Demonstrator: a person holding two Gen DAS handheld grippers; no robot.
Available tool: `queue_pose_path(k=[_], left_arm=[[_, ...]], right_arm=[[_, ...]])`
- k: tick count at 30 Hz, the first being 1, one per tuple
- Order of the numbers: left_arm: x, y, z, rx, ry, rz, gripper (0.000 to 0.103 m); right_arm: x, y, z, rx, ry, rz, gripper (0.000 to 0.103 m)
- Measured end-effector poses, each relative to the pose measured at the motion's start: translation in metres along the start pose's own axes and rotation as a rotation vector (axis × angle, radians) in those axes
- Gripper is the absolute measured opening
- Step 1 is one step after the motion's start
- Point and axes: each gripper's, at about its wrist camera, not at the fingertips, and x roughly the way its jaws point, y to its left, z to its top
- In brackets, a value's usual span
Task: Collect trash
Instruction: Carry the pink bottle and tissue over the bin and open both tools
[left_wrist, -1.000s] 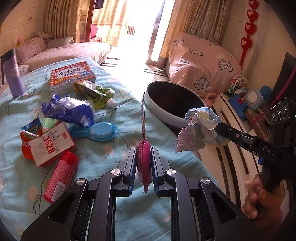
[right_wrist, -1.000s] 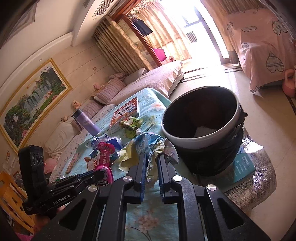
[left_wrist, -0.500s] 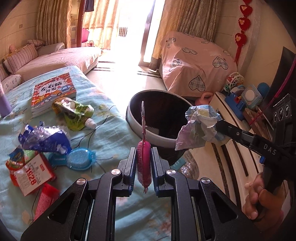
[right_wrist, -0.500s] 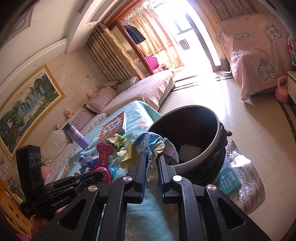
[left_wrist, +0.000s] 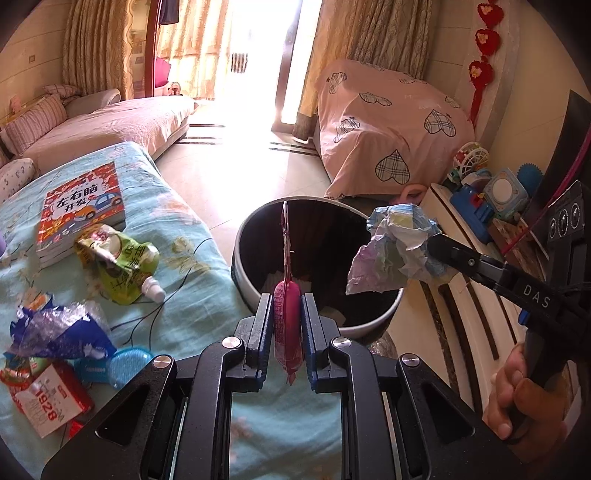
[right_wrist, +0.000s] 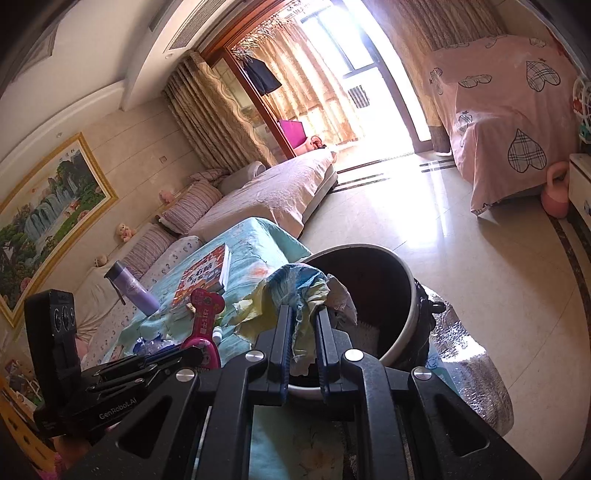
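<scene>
My left gripper (left_wrist: 287, 299) is shut on a pink snack packet (left_wrist: 287, 314), held edge-on just before the near rim of the black trash bin (left_wrist: 258, 236). My right gripper (right_wrist: 303, 314) is shut on a crumpled blue and yellow wrapper (right_wrist: 295, 284), also held over the bin's near rim (right_wrist: 402, 332). The wrapper (left_wrist: 395, 251) hangs over the bin's right side in the left wrist view. The pink packet (right_wrist: 205, 321) and left gripper show at the left in the right wrist view. Some white paper lies inside the bin.
More trash lies on the light blue table cloth (left_wrist: 192, 295): a green pouch (left_wrist: 118, 262), a blue bag (left_wrist: 59, 332), a red and white box (left_wrist: 48, 402). A children's book (left_wrist: 81, 206) and a purple bottle (right_wrist: 129, 288) stand further back. A white cabinet with toys (left_wrist: 480, 206) is right.
Both grippers have moved toward the bin with their loads. The bin has grown larger and nearer in both views, and the table trash has slid to the left.
</scene>
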Motion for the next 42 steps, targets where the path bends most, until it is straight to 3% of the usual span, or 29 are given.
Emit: queue_pose_path(k=[33, 35, 39, 40, 42], left_arm=[[0.063, -0.012, 0.029, 0.002, 0.067, 0.005, 0.015], [0.066, -0.012, 0.03, -0.003, 0.075, 0.009, 0.017], [0.06, -0.007, 0.026, -0.024, 0.066, 0.018, 0.049], [0.056, -0.005, 0.023, -0.028, 0.057, 0.017, 0.059], [0.05, -0.002, 0.019, -0.037, 0.042, 0.014, 0.065]], right_arm=[[0.046, -0.024, 0.019, -0.003, 0.07, -0.058, 0.012], [0.05, -0.026, 0.022, 0.0, 0.079, -0.056, 0.017], [0.058, -0.032, 0.023, 0.015, 0.107, -0.067, 0.029], [0.058, -0.033, 0.022, 0.023, 0.107, -0.06, 0.035], [0.056, -0.033, 0.019, 0.031, 0.099, -0.048, 0.052]])
